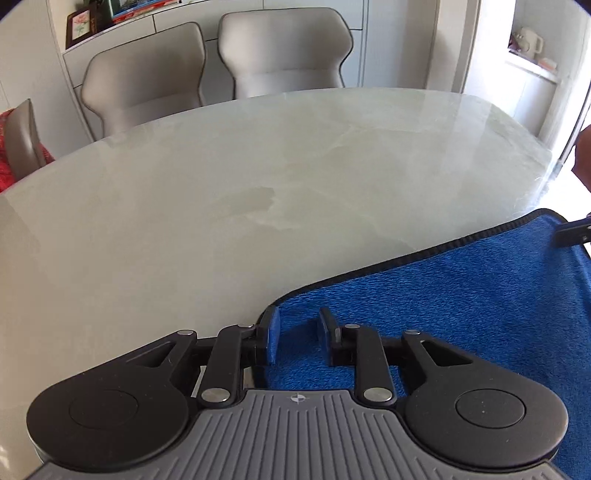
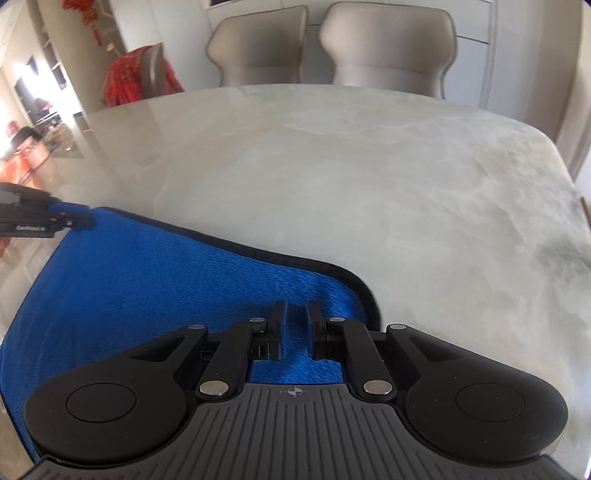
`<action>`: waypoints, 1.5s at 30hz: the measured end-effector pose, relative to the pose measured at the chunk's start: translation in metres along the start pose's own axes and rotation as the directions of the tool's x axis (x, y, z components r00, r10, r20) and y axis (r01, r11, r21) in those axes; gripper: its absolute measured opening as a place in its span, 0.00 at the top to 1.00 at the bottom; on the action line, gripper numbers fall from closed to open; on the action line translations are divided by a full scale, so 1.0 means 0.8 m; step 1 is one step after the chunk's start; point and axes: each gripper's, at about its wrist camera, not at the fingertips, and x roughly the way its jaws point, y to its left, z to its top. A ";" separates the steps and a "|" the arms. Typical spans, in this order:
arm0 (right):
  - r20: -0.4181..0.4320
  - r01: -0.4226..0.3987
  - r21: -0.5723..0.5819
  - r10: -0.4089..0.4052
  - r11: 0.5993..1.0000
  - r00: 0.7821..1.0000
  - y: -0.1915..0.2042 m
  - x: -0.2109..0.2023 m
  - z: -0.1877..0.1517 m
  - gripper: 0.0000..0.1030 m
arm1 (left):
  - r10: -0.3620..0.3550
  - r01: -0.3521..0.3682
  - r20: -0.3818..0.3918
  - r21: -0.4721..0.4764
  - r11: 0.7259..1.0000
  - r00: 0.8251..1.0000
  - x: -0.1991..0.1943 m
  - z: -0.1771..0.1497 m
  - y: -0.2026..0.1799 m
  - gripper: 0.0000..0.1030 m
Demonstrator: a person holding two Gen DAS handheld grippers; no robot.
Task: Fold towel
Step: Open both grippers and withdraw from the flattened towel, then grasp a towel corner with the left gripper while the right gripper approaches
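A blue towel with a dark hem (image 1: 461,306) lies flat on the pale marble table (image 1: 258,184). My left gripper (image 1: 299,325) is open, its fingers over the towel's far left corner. In the right wrist view the towel (image 2: 155,288) spreads to the left, and my right gripper (image 2: 296,314) is open over its far right corner. Each gripper shows at the edge of the other's view: the right gripper (image 1: 572,236) and the left gripper (image 2: 70,219), both at the towel's far edge.
Two grey chairs (image 1: 221,62) stand behind the table's far edge. A chair with red cloth (image 2: 140,74) stands at the left end. Shelves with a picture frame (image 1: 79,27) are behind. The table's right edge (image 2: 576,192) curves close by.
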 end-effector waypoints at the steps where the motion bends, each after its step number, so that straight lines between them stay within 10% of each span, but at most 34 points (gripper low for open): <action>1: -0.002 0.003 0.007 -0.003 1.000 1.000 0.000 -0.004 -0.001 0.87 | 0.011 -0.011 0.020 0.007 1.000 1.000 -0.011 -0.003 -0.004 0.77; 14: -0.050 -0.091 0.135 0.098 0.987 0.994 0.063 -0.075 -0.130 0.74 | -0.157 0.158 0.031 -0.053 0.986 0.987 -0.108 -0.123 -0.073 0.64; 28: -0.005 -0.061 0.259 0.064 0.964 0.998 0.044 -0.104 -0.190 0.78 | -0.050 0.043 -0.043 -0.152 0.987 0.998 -0.126 -0.186 -0.047 0.64; 45: 0.004 -0.023 0.157 0.023 0.987 1.000 0.116 -0.127 -0.159 0.65 | 0.017 -0.027 -0.035 -0.281 0.959 0.999 -0.163 -0.212 -0.006 0.47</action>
